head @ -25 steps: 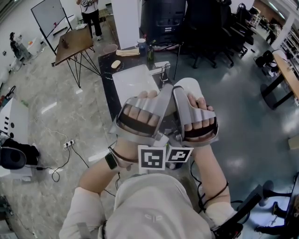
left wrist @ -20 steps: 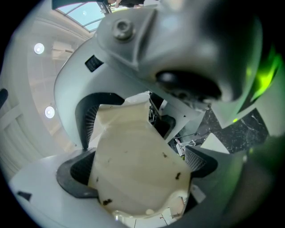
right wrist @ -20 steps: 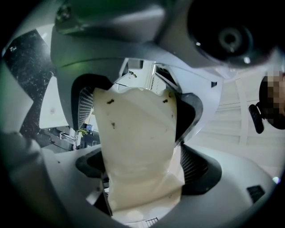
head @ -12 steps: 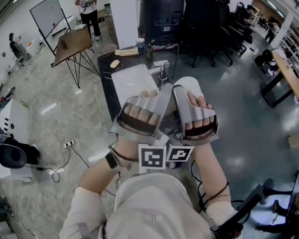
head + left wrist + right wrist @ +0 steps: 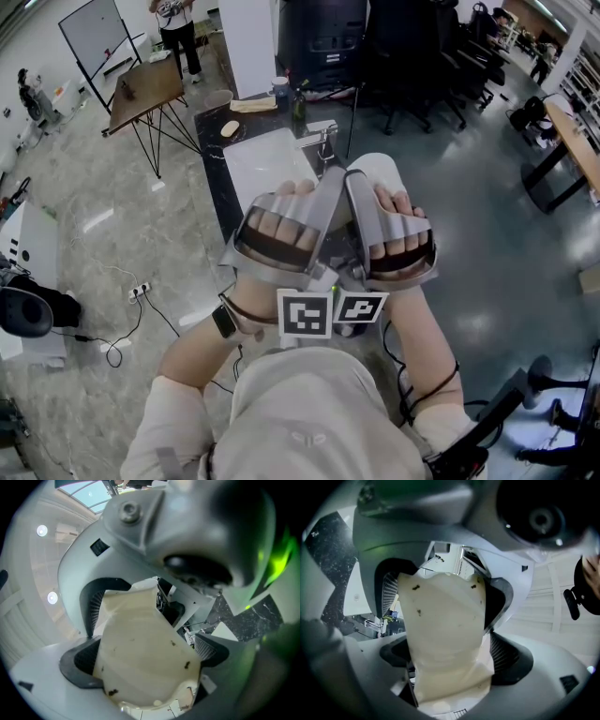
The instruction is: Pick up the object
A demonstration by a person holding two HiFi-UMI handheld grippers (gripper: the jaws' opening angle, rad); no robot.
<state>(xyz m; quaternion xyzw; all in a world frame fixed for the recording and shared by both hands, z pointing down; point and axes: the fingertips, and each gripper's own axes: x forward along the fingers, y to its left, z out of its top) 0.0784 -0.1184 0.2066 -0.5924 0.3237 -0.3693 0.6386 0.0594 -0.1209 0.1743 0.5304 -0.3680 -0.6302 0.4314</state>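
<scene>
so the object [image 5: 140, 667] is a cream-coloured flat-ish piece with a few dark specks, and it's up in the air, wedged between the ribbed pads of the left tongs [image 5: 149, 633], which are clamped on it. The right gripper view shows the same sort of cream speckled stuff [image 5: 445, 667] pinched in the right tongs [image 5: 443, 604] too, but I can't tell whether it's one piece or two. From the head view you don't really see the object. The left hand [image 5: 277, 230] and right hand [image 5: 398, 234] hold both tongs side by side, touching, raised close under the camera, marker cubes [image 5: 305, 314] facing it. Down below and well apart from all that is a dark bench [image 5: 211, 127] with a white sink [image 5: 272, 159] and a tap [image 5: 323, 141]
</scene>
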